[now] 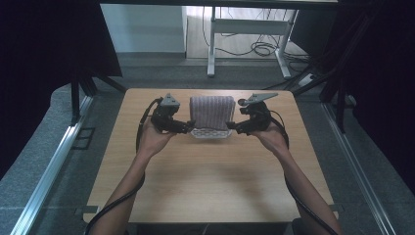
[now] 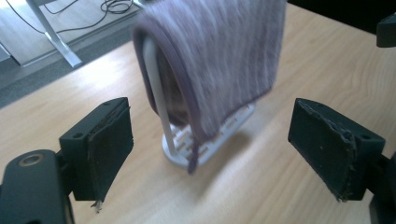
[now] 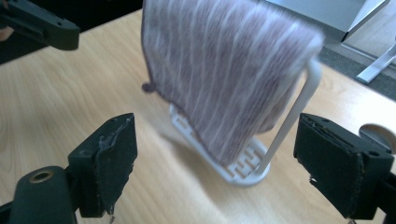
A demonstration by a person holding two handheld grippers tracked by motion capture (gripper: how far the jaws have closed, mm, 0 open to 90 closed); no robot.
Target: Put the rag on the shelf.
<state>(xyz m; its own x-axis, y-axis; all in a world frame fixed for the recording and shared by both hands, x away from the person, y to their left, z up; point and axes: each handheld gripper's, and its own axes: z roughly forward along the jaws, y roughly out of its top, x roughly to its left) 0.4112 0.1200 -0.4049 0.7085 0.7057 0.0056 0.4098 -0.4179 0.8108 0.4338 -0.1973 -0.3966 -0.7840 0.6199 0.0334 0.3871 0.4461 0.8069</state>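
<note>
High view. Purple-grey striped cloth (image 1: 212, 112) draped over a white rack (image 1: 210, 133) with a perforated base, standing upright toward the far middle of the wooden counter (image 1: 210, 181). Left gripper (image 1: 187, 128) just beside the rack's left end, right gripper (image 1: 232, 128) just beside its right end, each carried in a hand reaching in from the near edge; jaws pointed inward at the rack from both sides. Black cables trailing along both forearms. Beyond the counter, grey floor, a white desk frame (image 1: 244, 34) and loose wires.

Left gripper view. Cloth (image 2: 219, 56) hung over the thin white upright of the rack (image 2: 210, 135), darker hem running down its near edge to the slotted base. Jaws spread wide, pads clear of both cloth and rack, bare counter (image 2: 280, 186) between them.

Right gripper view. Cloth (image 3: 224, 74) somewhat blurred, pale stripes running downward, covering most of the rack (image 3: 243, 170); one white post exposed at its right edge. Jaws standing wide apart, gripping nothing, rack base ahead of them. Part of the left gripper (image 3: 39, 25) at the upper left corner.
</note>
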